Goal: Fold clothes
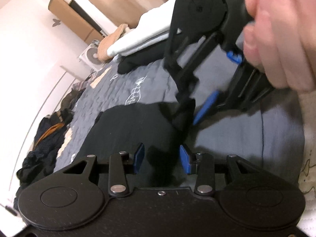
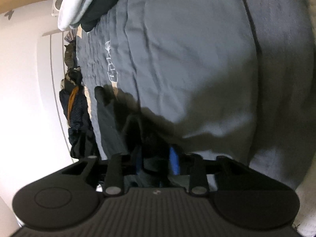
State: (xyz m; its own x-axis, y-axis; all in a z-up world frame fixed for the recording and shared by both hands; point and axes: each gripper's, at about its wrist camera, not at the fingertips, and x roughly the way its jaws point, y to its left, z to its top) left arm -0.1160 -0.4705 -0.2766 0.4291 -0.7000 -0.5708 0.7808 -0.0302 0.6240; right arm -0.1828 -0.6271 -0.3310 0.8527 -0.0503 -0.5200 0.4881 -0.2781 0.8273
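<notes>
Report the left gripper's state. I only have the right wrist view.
Observer: The left gripper is open, low over the black garment.
Operator: Say whether it holds cloth.
Observer: No. Its pads stand apart and pinch nothing.
Operator: Describe my gripper from outside.
Observer: The right gripper holds a garment corner, raised into a peak off the bed.
</notes>
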